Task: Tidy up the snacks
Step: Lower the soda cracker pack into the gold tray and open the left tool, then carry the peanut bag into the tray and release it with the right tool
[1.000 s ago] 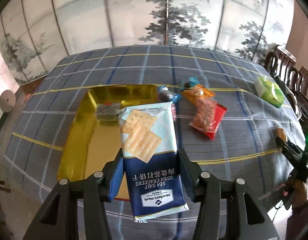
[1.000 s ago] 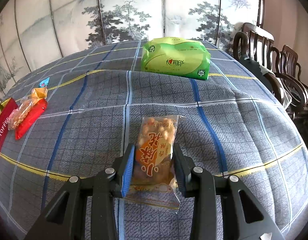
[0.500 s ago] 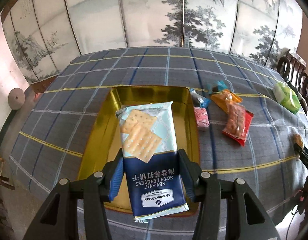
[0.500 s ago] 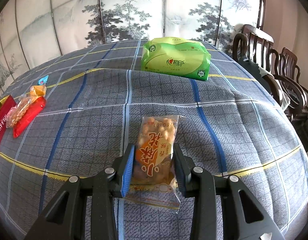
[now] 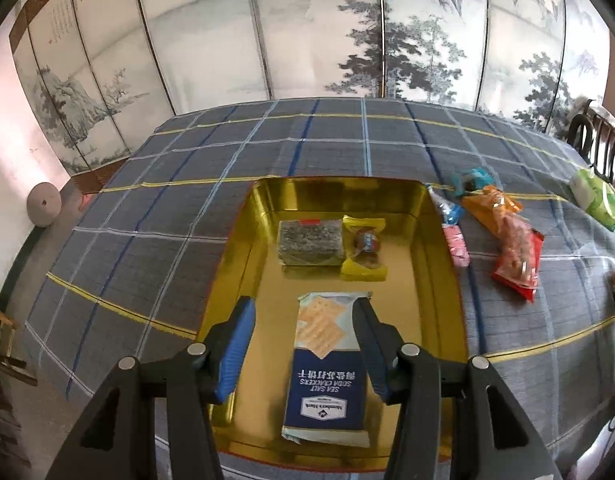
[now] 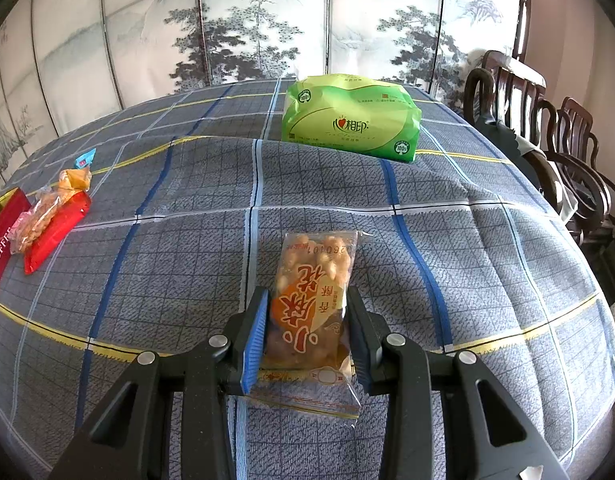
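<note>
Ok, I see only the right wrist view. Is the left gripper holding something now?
Observer: No. The left gripper is open. The blue and white soda cracker packet lies between its fingers, on the floor of the gold metal tray.
Operator: What else is inside that tray?
Observer: A dark green seaweed block and a yellow wrapped round snack, side by side in the far part.
Operator: The right gripper has the clear peanut snack packet. Is there free room in the tray?
Observer: Yes, bare gold floor shows left of the cracker packet.
</note>
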Demonstrator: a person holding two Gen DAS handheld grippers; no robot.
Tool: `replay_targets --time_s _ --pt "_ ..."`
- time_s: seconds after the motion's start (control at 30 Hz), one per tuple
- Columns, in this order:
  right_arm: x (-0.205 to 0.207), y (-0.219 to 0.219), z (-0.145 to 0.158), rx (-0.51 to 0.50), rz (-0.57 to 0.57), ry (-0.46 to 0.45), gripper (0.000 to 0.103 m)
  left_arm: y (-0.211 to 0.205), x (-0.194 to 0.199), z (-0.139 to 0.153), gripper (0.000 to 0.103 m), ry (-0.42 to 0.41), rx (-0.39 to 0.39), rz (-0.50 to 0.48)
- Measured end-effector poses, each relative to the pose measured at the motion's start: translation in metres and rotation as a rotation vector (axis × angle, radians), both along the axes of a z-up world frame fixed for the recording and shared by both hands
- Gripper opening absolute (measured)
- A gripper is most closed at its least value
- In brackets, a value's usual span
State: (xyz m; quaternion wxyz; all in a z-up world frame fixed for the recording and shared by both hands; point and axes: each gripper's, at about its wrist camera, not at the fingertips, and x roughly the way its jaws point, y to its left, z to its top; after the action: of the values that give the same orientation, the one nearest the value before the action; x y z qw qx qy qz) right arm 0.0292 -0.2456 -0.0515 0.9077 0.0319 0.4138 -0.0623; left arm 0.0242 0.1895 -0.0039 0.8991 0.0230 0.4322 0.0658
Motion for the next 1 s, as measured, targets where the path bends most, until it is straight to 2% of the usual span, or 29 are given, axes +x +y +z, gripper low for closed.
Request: replay_targets --time_s 0.5,0.73,0.83,0.9,1.0 --pt "-0.001 -0.004 0.001 -0.004 -0.007 0.009 0.033 0.016 -0.006 0.001 0.052 0.004 -0.012 0.027" --pt "-0.005 -0.001 0.011 0.033 0.004 0.017 0.033 0.023 -0.017 0.009 0.052 0.001 -0.020 0.062" --pt "-0.009 0.005 0.030 0.100 0.040 -0.020 0.033 0.027 -0.023 0.014 0.052 -0.004 -0.025 0.070" --pt "-0.009 0.019 0.045 0.172 0.108 -0.055 0.033 0.029 -0.028 0.017 0.052 -0.013 -0.013 0.072" --pt "-0.007 0.050 0.063 0.183 0.208 -0.079 0.033 0.030 -0.035 0.019 0.052 -0.017 -0.009 0.071"
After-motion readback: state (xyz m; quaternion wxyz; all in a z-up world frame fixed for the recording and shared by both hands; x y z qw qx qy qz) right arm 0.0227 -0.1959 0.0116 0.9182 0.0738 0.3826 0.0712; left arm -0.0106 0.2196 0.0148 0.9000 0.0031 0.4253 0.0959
